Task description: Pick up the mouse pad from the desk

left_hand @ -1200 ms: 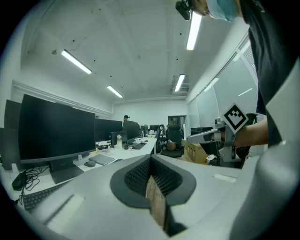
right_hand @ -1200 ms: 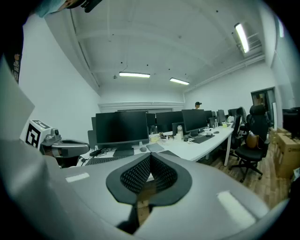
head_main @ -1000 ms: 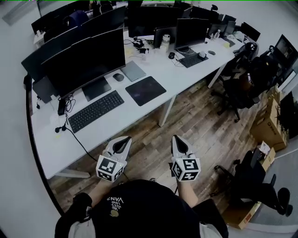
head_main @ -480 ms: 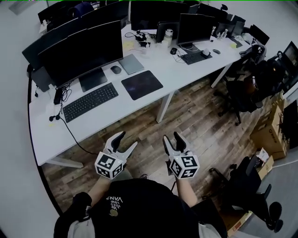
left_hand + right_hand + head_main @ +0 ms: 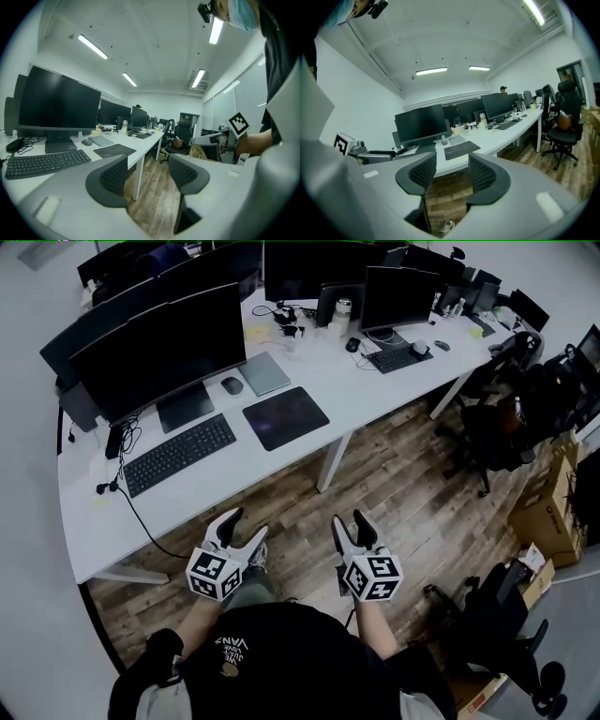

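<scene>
Seen from the head, the mouse pad lies on the desk beside the keyboard, well apart from the left gripper and right gripper; the left gripper view, then the right gripper view, show jaws just spread wide and empty, likely readied for the reach.

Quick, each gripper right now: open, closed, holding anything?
Left gripper: open, just been opening, empty.
Right gripper: open, just been opening, empty.

In the head view the big monitor at upper left hides the desk surface behind it. The small things at top centre are too small to tell. The left gripper covers part of a shoe. The bottom edge cuts off the person's dark top.
</scene>
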Tool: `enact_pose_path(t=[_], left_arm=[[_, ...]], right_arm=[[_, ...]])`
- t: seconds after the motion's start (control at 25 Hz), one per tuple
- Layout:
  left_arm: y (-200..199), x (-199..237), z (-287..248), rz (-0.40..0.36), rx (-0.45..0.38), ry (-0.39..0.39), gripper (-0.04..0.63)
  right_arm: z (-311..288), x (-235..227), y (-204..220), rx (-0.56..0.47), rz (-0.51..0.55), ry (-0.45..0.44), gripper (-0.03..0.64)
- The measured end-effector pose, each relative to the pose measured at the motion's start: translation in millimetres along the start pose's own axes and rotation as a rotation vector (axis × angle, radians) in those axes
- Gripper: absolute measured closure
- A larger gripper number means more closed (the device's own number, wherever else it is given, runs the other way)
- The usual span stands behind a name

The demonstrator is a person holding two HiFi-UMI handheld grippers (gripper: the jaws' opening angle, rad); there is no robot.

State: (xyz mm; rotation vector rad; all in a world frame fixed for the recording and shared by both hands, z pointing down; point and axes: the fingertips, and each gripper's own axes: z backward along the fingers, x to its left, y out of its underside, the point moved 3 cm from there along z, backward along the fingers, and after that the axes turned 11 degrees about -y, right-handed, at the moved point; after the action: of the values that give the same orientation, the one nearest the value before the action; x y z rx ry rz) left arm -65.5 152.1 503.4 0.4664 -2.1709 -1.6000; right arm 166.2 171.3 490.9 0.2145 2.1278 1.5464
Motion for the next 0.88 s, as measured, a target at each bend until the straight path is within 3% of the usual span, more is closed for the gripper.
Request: enact_pose_path(t=[0.2, 0.88], left_arm=[[-12, 16, -47, -0.004, -0.003, 0.05, 0.344], [-50, 138, -191, -0.013, 0.046, 0.12, 0.344]], right_arm=[[-33, -27, -10, 0.007, -0.015, 0.063, 0.416], [-174, -84, -43, 0.022, -0.056, 0.222, 0.416]])
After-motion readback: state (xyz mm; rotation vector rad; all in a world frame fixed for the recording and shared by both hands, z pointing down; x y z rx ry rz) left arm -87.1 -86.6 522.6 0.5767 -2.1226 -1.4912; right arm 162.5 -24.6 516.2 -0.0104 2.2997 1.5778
